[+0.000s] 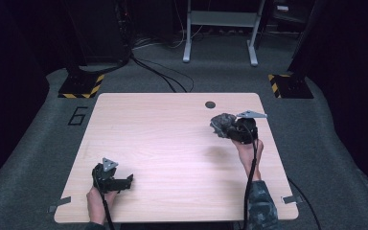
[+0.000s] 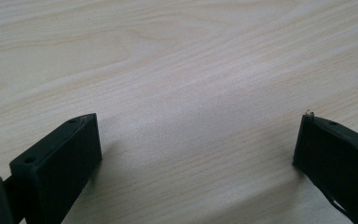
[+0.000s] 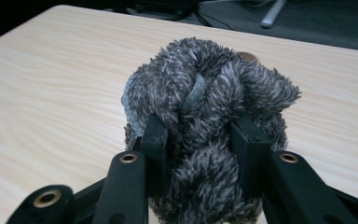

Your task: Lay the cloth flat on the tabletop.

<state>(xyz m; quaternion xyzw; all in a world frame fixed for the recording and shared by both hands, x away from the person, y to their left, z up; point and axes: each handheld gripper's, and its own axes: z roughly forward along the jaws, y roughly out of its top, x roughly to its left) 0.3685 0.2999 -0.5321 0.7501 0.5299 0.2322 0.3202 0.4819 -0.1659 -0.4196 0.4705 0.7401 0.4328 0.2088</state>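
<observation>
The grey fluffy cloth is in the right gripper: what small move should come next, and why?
Probably carry the grey fluffy cloth a little toward the middle of the table. The right gripper is shut on it, bunched into a ball and held near the table's far right corner. The left gripper waits open, low over bare wood, so bringing the cloth closer would let both work on it.
</observation>
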